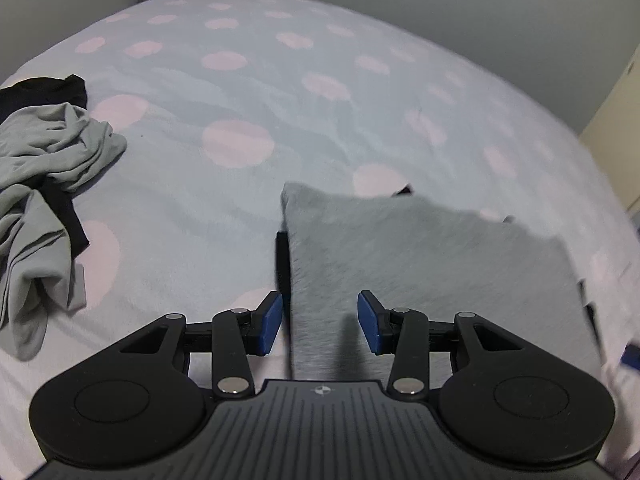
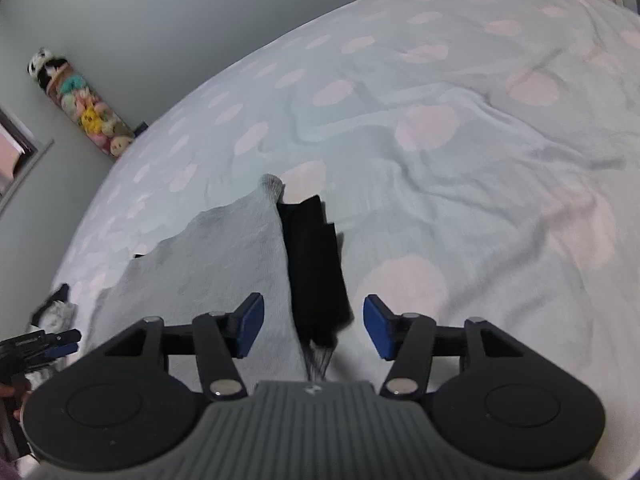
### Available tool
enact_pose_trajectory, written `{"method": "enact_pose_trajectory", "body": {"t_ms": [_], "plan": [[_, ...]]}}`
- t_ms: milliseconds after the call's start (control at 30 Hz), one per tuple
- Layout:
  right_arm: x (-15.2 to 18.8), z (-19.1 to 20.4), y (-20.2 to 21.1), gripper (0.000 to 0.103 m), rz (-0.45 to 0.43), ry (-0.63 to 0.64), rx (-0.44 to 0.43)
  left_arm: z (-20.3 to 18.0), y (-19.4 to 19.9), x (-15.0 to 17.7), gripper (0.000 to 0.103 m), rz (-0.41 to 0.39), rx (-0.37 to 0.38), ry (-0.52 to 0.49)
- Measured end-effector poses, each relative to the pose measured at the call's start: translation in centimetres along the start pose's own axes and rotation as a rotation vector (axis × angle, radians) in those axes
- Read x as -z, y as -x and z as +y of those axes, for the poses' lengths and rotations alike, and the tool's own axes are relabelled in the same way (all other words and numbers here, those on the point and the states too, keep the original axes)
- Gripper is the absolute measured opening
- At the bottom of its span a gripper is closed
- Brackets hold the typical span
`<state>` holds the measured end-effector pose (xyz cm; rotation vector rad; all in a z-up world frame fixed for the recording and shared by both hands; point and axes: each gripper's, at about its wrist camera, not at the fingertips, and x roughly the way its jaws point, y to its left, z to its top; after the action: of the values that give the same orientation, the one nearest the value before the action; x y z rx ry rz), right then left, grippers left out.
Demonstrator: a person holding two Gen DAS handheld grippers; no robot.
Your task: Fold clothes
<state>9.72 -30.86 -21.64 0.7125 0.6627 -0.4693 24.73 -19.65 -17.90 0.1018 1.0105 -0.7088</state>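
**Fingers spread on both grippers, nothing pinched**

Left gripper [image 1: 320,322] jaws apart over my folded grey garment [image 1: 420,264] on the dotted bedspread [image 1: 240,100]. Right gripper [image 2: 314,326] also spread, above its black edge [image 2: 314,264]. Crumpled grey-and-black clothes pile [image 1: 44,184] lies well apart, left.

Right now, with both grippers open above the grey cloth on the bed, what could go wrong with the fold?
1. The left gripper straddles the edge of the grey cloth; closing there may pinch the black layer beneath it, or the bedspread.
2. The right gripper hovers over the black piece, so it could grab that alone and pull the layers apart.
3. The crumpled clothes pile lies close on the left; a wide sweep might snag it.
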Motion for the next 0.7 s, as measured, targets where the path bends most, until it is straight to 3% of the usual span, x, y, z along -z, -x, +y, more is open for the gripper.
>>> {"method": "enact_pose_trajectory", "body": {"t_ms": [67, 300, 433, 500, 533, 633, 700], "plan": [[-0.5, 0.3, -1.7, 0.067, 0.009, 0.023, 0.038, 0.3, -0.6, -0.2, 0.039, 0.007, 0.000, 0.009], [-1.4, 0.9, -6.0, 0.068, 0.028, 0.043, 0.060, 0.2, -1.4, -0.4, 0.039, 0.012, -0.014, -0.029], [-1.7, 2.2, -7.8, 0.068, 0.039, 0.084, 0.088, 0.8, -1.9, -0.3, 0.039, 0.029, 0.004, -0.002], [-1.7, 2.8, -8.5, 0.049, 0.043, 0.100, 0.105, 0.9, -1.8, -0.4, 0.039, 0.028, 0.006, -0.003], [-1.8, 3.0, -8.7, 0.046, 0.046, 0.102, 0.107, 0.9, -1.8, -0.4, 0.039, 0.027, 0.007, -0.002], [-2.0, 3.3, -9.2, 0.015, 0.070, 0.078, 0.090, 1.0, -1.5, -0.6, 0.039, 0.019, 0.005, 0.004], [-2.2, 3.8, -9.2, 0.014, 0.082, 0.065, 0.100, 1.2, -1.4, -0.7, 0.039, 0.014, 0.007, 0.012]]}}
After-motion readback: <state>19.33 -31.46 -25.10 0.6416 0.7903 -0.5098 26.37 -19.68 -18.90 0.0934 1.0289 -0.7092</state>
